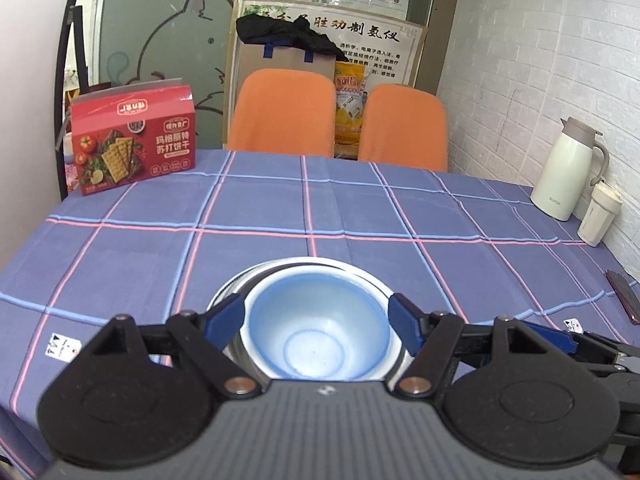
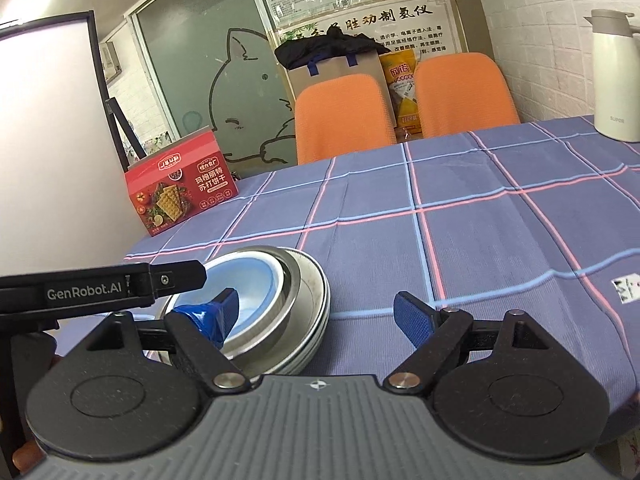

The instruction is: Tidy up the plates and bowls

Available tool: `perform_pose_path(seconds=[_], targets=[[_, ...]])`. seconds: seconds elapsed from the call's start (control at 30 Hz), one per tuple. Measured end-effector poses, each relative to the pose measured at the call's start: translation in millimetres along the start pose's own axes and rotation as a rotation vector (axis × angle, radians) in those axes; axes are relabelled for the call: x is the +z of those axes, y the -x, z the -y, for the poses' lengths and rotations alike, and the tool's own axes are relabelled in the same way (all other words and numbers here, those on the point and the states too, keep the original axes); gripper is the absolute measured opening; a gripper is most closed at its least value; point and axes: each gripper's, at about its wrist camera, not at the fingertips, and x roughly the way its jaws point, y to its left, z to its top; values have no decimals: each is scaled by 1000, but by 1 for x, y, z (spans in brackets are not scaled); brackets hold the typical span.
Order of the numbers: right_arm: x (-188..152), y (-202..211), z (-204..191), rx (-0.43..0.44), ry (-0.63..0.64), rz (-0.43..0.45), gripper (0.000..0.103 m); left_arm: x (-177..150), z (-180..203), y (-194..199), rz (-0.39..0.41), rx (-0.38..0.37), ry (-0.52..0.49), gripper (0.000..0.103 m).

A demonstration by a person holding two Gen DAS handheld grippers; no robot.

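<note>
Blue bowl (image 1: 318, 336) inside steel bowl (image 2: 280, 320)

A pale blue plastic bowl (image 1: 320, 332) sits upright, nested inside a shiny steel bowl (image 2: 294, 276), which rests on stacked white plates (image 2: 316, 332) near the tabletop's (image 2: 480, 248) front edge.

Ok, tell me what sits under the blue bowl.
The round blue plastic bowl nests in a steel bowl, itself on stacked steel plates. How many plates is hidden.
</note>
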Motion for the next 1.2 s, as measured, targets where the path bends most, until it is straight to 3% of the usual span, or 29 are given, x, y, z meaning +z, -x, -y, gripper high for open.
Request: perform_pose_path(seconds=[0.23, 0.53, 0.73, 1.0, 1.2], targets=[[-16, 21, 9, -24, -20, 25, 72, -22, 18, 12, -5, 18, -58, 71], [-39, 39, 29, -263, 36, 87, 72, -51, 40, 17, -23, -9, -108, 71], [-58, 44, 44, -259, -21, 55, 72, -70, 56, 21, -24, -34, -141, 71], [-80, 50, 32, -260, 41, 26, 72, -97, 53, 27, -49, -54, -109, 71], [-84, 56, 23, -253, 70, 33, 72, -101, 53, 45, 28, -54, -116, 71]])
